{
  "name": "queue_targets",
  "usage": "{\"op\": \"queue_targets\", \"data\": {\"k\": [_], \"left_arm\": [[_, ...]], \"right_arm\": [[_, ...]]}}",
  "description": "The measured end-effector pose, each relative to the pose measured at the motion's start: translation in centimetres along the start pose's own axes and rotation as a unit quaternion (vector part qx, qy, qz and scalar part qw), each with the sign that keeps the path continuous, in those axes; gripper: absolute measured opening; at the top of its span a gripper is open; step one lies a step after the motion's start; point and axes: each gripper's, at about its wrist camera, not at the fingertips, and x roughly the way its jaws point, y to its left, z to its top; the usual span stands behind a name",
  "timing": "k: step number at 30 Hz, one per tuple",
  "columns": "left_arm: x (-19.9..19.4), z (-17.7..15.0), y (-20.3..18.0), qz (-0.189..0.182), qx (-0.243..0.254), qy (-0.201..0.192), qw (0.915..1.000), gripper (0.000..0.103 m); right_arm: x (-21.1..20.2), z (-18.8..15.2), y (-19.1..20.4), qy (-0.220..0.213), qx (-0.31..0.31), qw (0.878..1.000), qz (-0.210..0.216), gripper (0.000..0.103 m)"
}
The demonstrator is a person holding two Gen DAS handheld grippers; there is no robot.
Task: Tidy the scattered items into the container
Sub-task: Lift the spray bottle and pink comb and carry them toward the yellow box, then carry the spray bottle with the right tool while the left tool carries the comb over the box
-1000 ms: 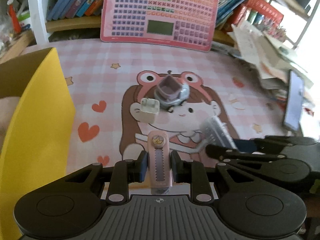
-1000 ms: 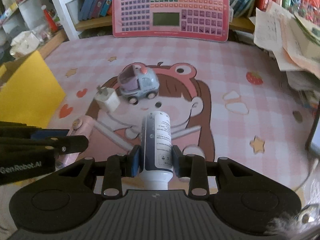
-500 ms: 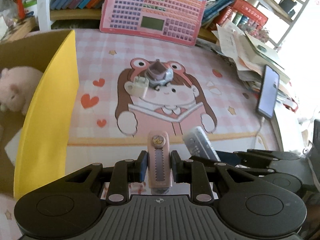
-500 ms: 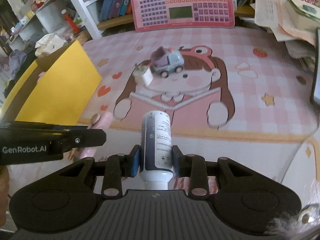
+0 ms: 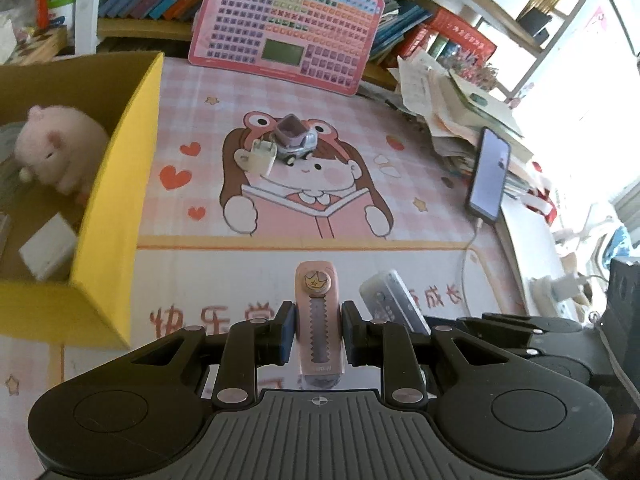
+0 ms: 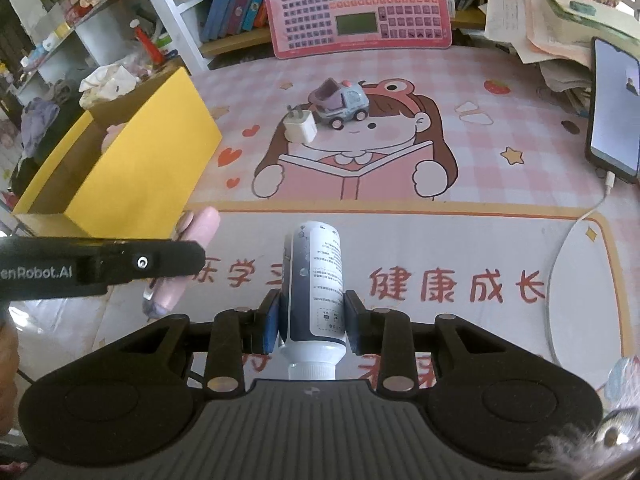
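My left gripper [image 5: 318, 334] is shut on a pink utility knife [image 5: 318, 316] with a crown button, held above the mat's near edge. My right gripper [image 6: 312, 322] is shut on a white and dark blue bottle [image 6: 314, 280], cap toward the camera. In the right wrist view the left gripper's finger [image 6: 120, 264] crosses at the left with the pink knife [image 6: 192, 236] sticking out. The yellow box [image 5: 116, 184] stands at the left, a pink plush pig [image 5: 56, 148] inside. A white charger plug [image 5: 262, 156] and a purple-grey toy car [image 5: 296, 140] rest on the mat.
A pink keyboard toy [image 5: 288, 28] leans against bookshelves at the back. A phone [image 5: 490, 174] on a cable leans on a paper pile [image 5: 452, 108] at the right. A white box [image 5: 46, 250] lies inside the yellow box. The pink cartoon mat [image 6: 400, 168] covers the table.
Both grippers have pulled back toward the near edge and risen, still holding the knife and the bottle. The yellow box's inside with the plush pig has come into the left wrist view.
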Motion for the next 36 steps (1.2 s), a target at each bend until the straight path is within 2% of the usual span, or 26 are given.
{"op": "queue_targets", "data": {"k": [7,23,36], "left_arm": [[-2.9,-1.6,2.7,-0.02,-0.006,-0.006,0.9998,0.023],[-9.5,-7.1,9.9,-0.046,-0.018,0.016,0.9986,0.023],[-13.7,-10.5,15.8,-0.044,-0.056,-0.005,0.9974,0.023]], "right_arm": [[-1.3,-1.5,2.6,-0.009,0.015,1.0,-0.015,0.031],[-1.9,-7.3,13.6,0.007,0.004,1.0,-0.027,0.031],[-1.1,-9.6,20.8,0.02,-0.032,0.999,-0.019,0.031]]}}
